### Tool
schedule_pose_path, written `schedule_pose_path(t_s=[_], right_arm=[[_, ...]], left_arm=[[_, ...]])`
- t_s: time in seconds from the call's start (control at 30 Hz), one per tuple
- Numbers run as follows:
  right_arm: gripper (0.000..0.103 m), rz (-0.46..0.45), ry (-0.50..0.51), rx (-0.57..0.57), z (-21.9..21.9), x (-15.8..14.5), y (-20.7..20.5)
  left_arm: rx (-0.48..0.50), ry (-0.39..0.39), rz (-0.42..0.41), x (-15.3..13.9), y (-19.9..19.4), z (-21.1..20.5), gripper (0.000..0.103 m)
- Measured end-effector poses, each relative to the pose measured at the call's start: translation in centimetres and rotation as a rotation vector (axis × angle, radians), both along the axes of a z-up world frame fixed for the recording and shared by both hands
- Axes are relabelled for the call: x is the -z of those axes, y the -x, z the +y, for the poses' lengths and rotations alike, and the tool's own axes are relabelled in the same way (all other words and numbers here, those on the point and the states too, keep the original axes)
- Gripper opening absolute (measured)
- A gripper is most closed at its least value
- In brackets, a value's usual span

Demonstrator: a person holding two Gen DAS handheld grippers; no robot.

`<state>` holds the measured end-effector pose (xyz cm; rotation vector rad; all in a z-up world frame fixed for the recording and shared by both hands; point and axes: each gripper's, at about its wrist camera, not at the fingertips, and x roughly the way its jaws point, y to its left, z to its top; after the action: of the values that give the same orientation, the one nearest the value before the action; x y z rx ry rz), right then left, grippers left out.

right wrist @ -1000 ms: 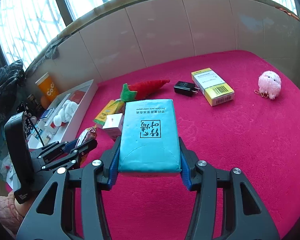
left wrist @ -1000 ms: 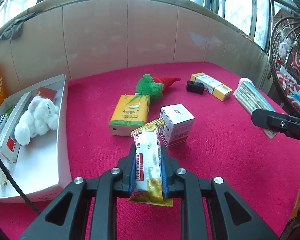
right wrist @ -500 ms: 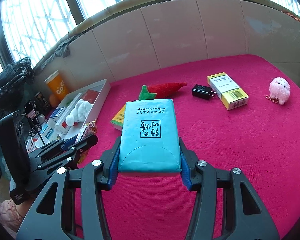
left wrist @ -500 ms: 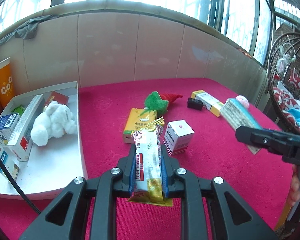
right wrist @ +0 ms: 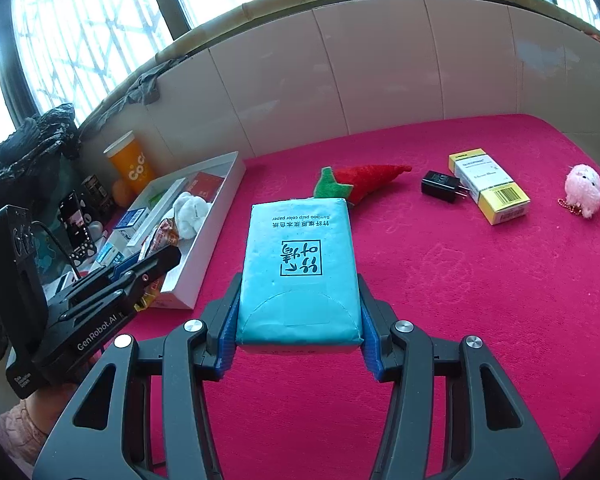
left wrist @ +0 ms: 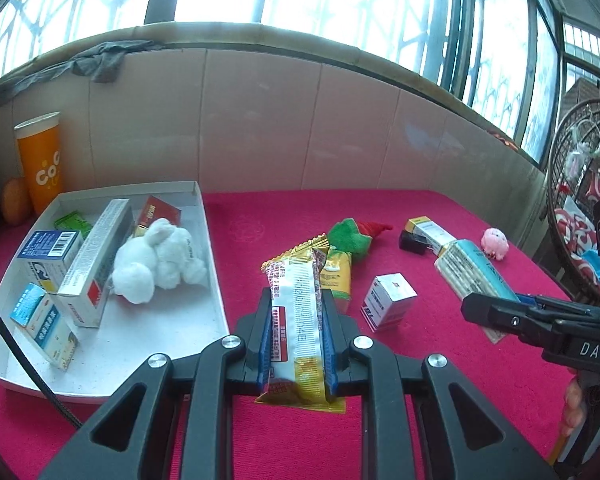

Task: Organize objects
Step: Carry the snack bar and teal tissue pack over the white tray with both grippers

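Observation:
My left gripper (left wrist: 296, 312) is shut on a yellow and white snack packet (left wrist: 298, 320), held above the red cloth just right of the white tray (left wrist: 210, 264). My right gripper (right wrist: 298, 280) is shut on a blue tissue pack (right wrist: 300, 264), held above the cloth right of the tray (right wrist: 216, 220); it also shows in the left wrist view (left wrist: 472, 272). The left gripper with the packet shows at the left of the right wrist view (right wrist: 156, 252). The tray holds several medicine boxes and a white plush toy (left wrist: 156, 266).
On the cloth lie a yellow tissue pack (left wrist: 338, 276), a small white box (left wrist: 390, 300), a red and green plush chilli (right wrist: 360, 182), a black charger (right wrist: 440, 186), a yellow and white box (right wrist: 490, 192) and a pink plush (right wrist: 584, 190). An orange cup (left wrist: 40, 160) stands behind the tray.
Both grippers have moved left toward the tray with their loads and have lifted. The tray now sits closer and more central in both views.

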<state>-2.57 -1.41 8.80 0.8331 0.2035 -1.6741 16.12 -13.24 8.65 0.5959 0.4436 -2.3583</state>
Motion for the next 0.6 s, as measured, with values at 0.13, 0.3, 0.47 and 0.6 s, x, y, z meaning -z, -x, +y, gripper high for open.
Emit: schedule_pose_path(t_s=[0.13,0.3,0.47,0.6], right_arm=[[0.050,0.003,-0.007,-0.018,-0.8,-0.1,-0.8],[0.050,0.018,-0.004,-0.054,-2.2,-0.7,-2.2],[0.050,0.031,-0.004,-0.088,-3.5,-1.1,-3.6],[0.050,0.041,-0.005,-0.108,-4.3,-1.3,-4.6]], left_arm=[[-0.021,0.007,0.021,-0.6,-1.1,-0.4,0.020],[-0.050,0.016,0.048,-1.1,-2.5,-0.8,0.020],[-0.076,0.016,0.065,-1.5,-3.7,-1.5,0.020],[-0.097,0.017,0.081,-1.7,-4.6,-1.9,0.020]])
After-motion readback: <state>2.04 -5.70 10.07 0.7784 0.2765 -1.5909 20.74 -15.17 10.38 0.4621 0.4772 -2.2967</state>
